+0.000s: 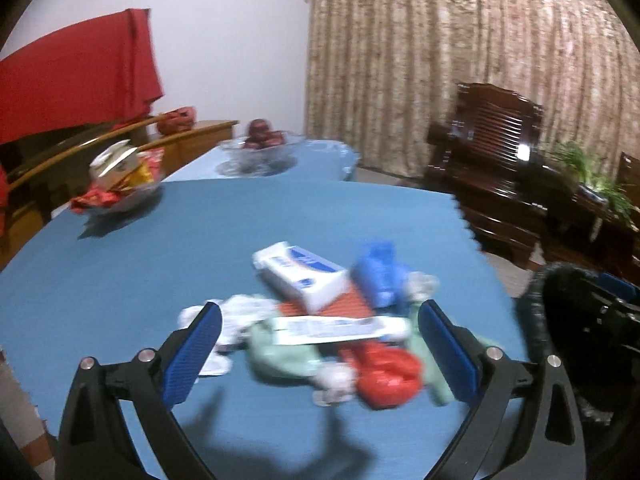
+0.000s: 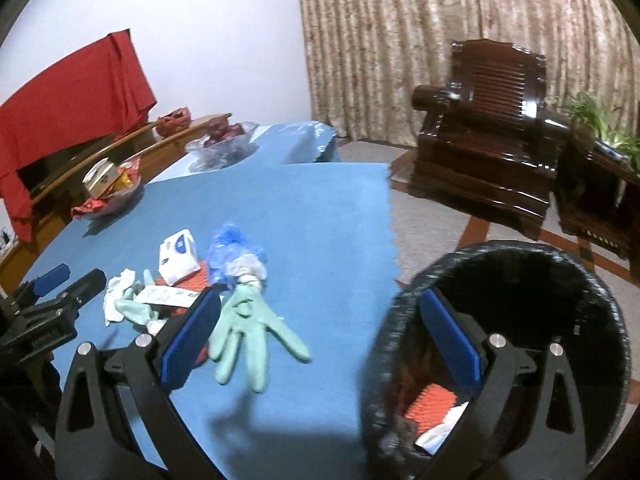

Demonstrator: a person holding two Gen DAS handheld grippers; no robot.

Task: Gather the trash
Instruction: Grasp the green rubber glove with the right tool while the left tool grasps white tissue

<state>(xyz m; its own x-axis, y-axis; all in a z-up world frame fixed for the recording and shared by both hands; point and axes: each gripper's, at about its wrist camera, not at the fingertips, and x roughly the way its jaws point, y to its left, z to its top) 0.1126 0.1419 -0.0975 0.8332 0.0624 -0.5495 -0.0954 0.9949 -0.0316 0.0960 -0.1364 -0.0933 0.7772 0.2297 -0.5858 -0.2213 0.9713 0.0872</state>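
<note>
**Left hand-held gripper squared up on the litter heap**

The left hand-held gripper stands at full spread with nothing between its pads, hovering over the pile of trash on the blue-covered bench. The heap lies straight ahead and just below it, with the flat white printed sachet lying crosswise between the fingers. The right hand-held gripper, also wide open and empty, straddles the bench edge, its right finger over the black-lined round bin. The pale green rubber glove lies fingers-forward just beside its left finger. Judged from this, the left is better placed for the heap.
</note>
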